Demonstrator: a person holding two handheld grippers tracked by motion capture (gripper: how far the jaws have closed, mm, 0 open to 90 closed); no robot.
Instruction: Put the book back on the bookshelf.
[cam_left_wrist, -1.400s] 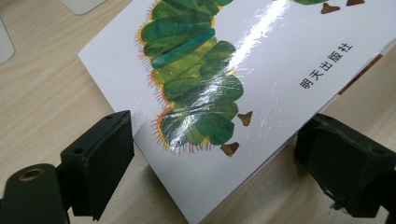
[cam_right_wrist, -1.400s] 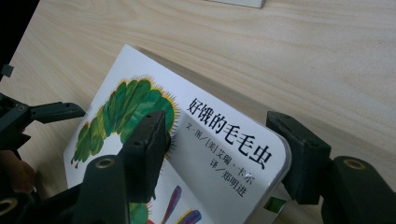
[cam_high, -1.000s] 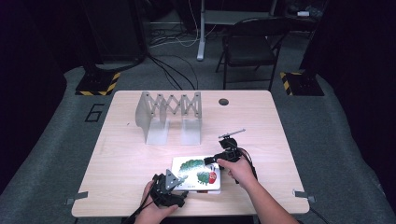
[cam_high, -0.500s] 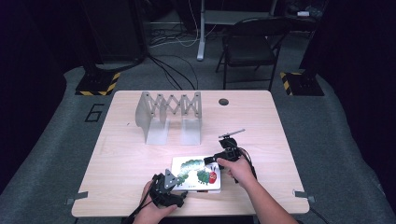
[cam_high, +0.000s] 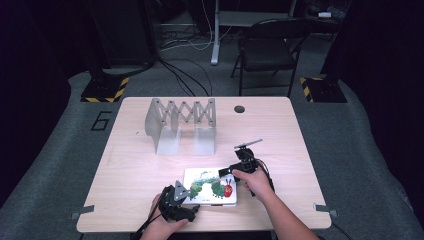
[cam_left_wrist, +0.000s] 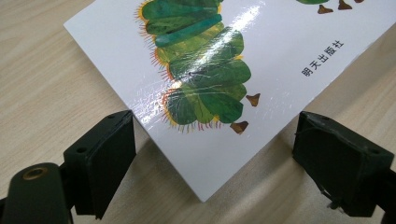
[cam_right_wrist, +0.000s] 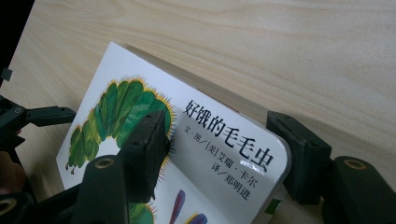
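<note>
A white picture book (cam_high: 210, 187) with a green caterpillar on its cover lies near the table's front edge. My left gripper (cam_high: 189, 204) is at the book's near left corner. In the left gripper view its jaws (cam_left_wrist: 217, 140) stand apart on either side of that corner of the book (cam_left_wrist: 210, 70) without touching it; they have just been closing slightly. My right gripper (cam_high: 227, 173) is at the far right corner. In the right gripper view one jaw hangs over the cover of the book (cam_right_wrist: 210, 154) and the other sits beside the rounded corner, so my right gripper (cam_right_wrist: 218, 122) is open around it.
A grey accordion-style rack (cam_high: 180, 120) stands at the table's back left. A dark round hole (cam_high: 239, 109) is near the back edge. A black folding chair (cam_high: 270, 50) stands beyond the table. Bare wood (cam_high: 130, 175) lies left of the book.
</note>
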